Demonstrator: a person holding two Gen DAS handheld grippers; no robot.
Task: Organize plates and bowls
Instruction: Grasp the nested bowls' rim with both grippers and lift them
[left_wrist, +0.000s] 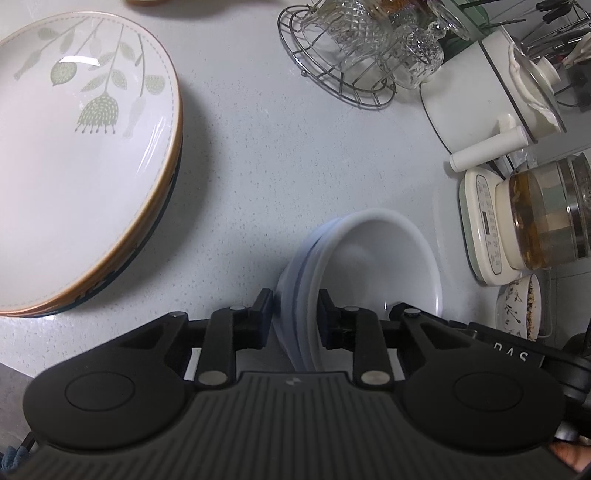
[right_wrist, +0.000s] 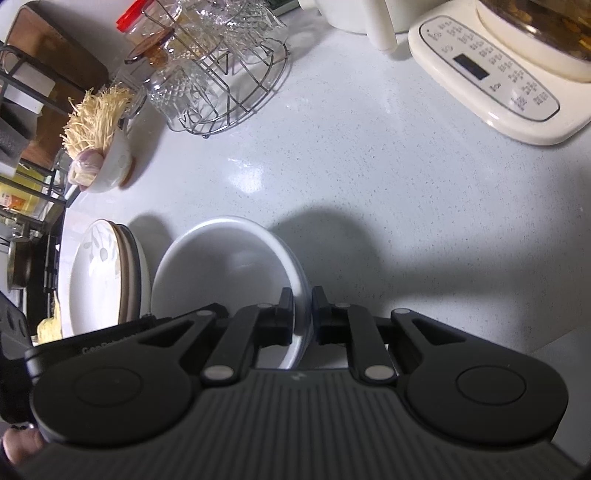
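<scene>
The pale speckled counter (left_wrist: 258, 166) carries everything; on it, at the far left of the left wrist view, sits the stack of plates (left_wrist: 74, 158), a leaf-patterned one on top with brown-rimmed ones and a dark-edged one beneath, which I judge to be the finished part of the job; the right wrist view shows the same stack (right_wrist: 107, 273) just beside the bowls. Along the back stand a wire rack of cut glasses (left_wrist: 354, 59), a white pot (left_wrist: 476, 99) and a cream kettle base (right_wrist: 491, 85) with a glass jug on it; none of these belongs to the task. Next in size come the white bowls (left_wrist: 373, 258), nested, with two or three rims showing in the left view; both grippers have them at once. The left gripper (left_wrist: 295, 314) is closed onto the stacked rims on one side, one finger outside and one inside; the right gripper (right_wrist: 303, 317) pinches the rim (right_wrist: 299, 295) on the opposite side in the same way. Whether the bowls rest on the counter or hang just above it I cannot tell. The bowls seem gathered already; what is left, as I read it, is setting them down near the plates; a small patterned dish (left_wrist: 521, 306) by the kettle and a bowl of noodles (right_wrist: 107, 162) may or may not count.
</scene>
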